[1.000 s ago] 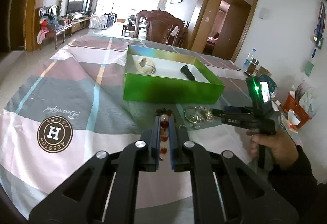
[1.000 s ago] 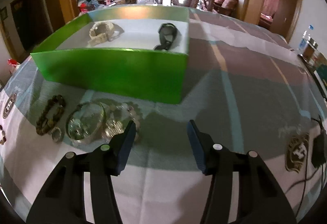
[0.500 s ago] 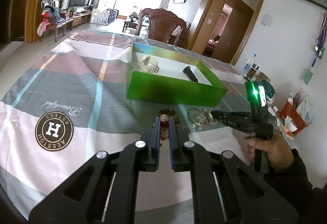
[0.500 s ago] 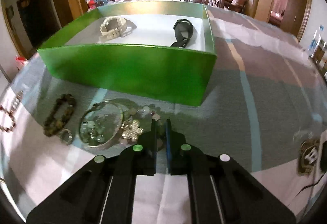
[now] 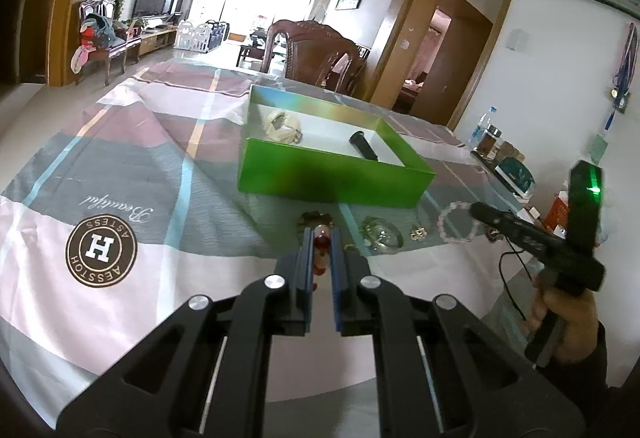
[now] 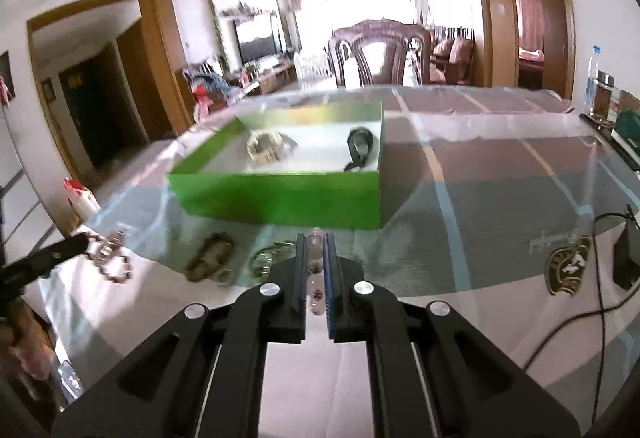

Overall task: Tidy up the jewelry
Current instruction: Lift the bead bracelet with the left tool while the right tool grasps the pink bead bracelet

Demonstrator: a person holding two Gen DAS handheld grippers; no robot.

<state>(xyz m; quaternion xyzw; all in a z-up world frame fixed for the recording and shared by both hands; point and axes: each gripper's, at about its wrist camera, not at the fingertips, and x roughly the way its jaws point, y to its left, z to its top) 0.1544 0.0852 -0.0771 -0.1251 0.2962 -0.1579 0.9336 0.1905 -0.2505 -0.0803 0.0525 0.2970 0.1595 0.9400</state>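
1. Left gripper: jaws narrow, pinched on a red-bead bracelet. From the right wrist view its loop hangs slack off the tip, above the tabletop.
2. Right gripper: jaws have just been closing and now stand narrow, clamped on a pale pink bead bracelet. In the left wrist view the loop dangles free from the tip, clear of the cloth.
3. Green box sits past both grippers, open top. Inside: a cream watch toward the left, a black watch toward the right, well apart, with bare floor between them.
4. Not yet boxed, on the cloth in front of the box: dark bead bracelet, a clear glassy bangle, a small gold piece.
5. Handling, as judged: both bracelets are light, limp strung loops. They swing when carried and give no stiffness. Round, glossy beads can roll out of a flat pinch, so grip across one bead or on the cord between two.
6. The bangle looks rigid and slick, possibly brittle; take it across the rim, not flat from above.
7. The gold piece is tiny and lies flat, the hardest to pick up.
8. Risk: a dangling loop snagging the box's near wall on entry.
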